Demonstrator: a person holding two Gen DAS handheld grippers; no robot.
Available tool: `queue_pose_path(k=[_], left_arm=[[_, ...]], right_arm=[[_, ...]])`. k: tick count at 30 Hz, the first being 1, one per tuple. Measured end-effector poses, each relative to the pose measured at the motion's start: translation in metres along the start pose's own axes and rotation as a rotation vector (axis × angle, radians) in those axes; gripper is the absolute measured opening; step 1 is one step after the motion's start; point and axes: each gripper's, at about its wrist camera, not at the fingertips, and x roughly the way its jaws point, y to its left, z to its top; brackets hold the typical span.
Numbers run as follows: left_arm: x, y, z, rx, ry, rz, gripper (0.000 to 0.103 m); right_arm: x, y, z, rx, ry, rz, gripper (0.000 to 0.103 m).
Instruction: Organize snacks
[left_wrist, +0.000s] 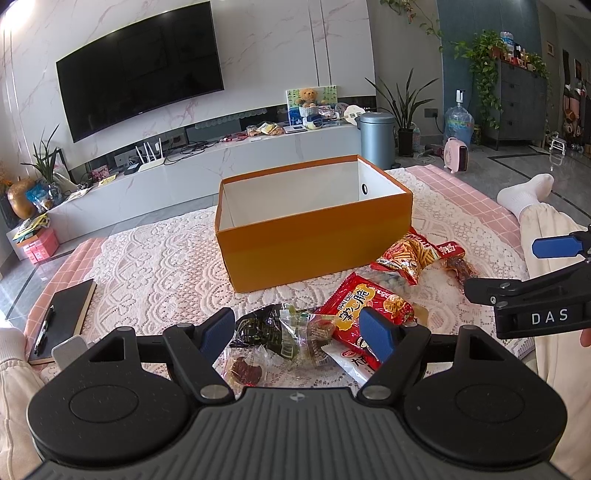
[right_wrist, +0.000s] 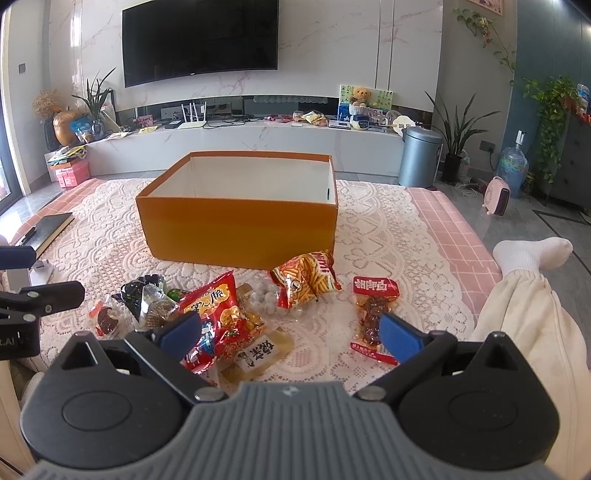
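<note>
Snacks lie loose on the lace cloth (left_wrist: 155, 266) in front of the orange box (left_wrist: 314, 236), which stands open-topped toward the far side of the cloth, white inside.

Left wrist view: left gripper (left_wrist: 299, 332) spread wide, blue pads apart, nothing between them, hovering over the near pile. Under the gap: dark green packet (left_wrist: 258, 325), clear wrapped sweets (left_wrist: 306, 332), small packet with a brown snack (left_wrist: 245, 369). Right pad overlaps the red noodle-snack bag (left_wrist: 369, 302); contact can't be told. Fries bag (left_wrist: 406, 254) lies just beside the box's near right corner, red jerky pack (left_wrist: 456, 258) beside it on the right. Right gripper (left_wrist: 517, 266) shows at the right edge, fingers apart, holding nothing. Black notebook (left_wrist: 66, 317) with a pen sits at the cloth's left edge.

Right wrist view: right gripper (right_wrist: 291, 332) wide open, empty, above the near edge of the cloth. Left pad sits over the red noodle-snack bag (right_wrist: 214, 302), right pad over the lower end of the red jerky pack (right_wrist: 373, 314); touching or not is unclear. Tan packet (right_wrist: 258, 354) lies between the pads, fries bag (right_wrist: 306, 280) farther up, close to the orange box (right_wrist: 240, 225). Dark green packet (right_wrist: 136, 291) at the left of the pile. Left gripper's fingers show at the left edge.
</note>
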Motion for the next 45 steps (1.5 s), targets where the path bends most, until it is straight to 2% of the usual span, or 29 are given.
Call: queue_pose_path(k=[16,22,23,29,31,32,34,40,45], left_arm=[[-0.001,-0.002,-0.002,0.005,0.001,-0.004,0.090],[0.000,-0.002,-0.002,0.014,0.015,-0.027,0.090],[0.001,-0.001,-0.002,0.012,0.018,-0.029,0.089],[0.011,0.007,-0.002,-0.012,0.050,-0.056,0.067],[0.015,0.007,-0.003,-0.011,0.060,-0.074,0.059],[0.018,0.008,-0.003,-0.009,0.068,-0.085,0.058],[0.026,0.010,-0.003,-0.019,0.091,-0.098,0.059],[0.053,0.018,-0.005,-0.055,0.162,-0.107,0.072],[0.079,0.022,-0.007,-0.062,0.203,-0.126,0.072]], right_arm=[[0.000,-0.001,-0.001,0.003,0.005,-0.003,0.099],[0.000,-0.002,-0.003,0.002,0.001,0.007,0.099],[0.000,-0.002,-0.004,0.002,-0.001,0.011,0.099],[0.003,-0.002,-0.009,-0.013,-0.014,0.042,0.097],[0.006,-0.002,-0.010,-0.017,-0.015,0.050,0.086],[0.009,-0.002,-0.010,-0.017,-0.006,0.057,0.083],[0.015,-0.003,-0.011,-0.013,0.013,0.080,0.081],[0.039,0.004,-0.010,-0.033,0.042,0.145,0.081],[0.071,0.020,-0.008,-0.102,0.082,0.177,0.081]])
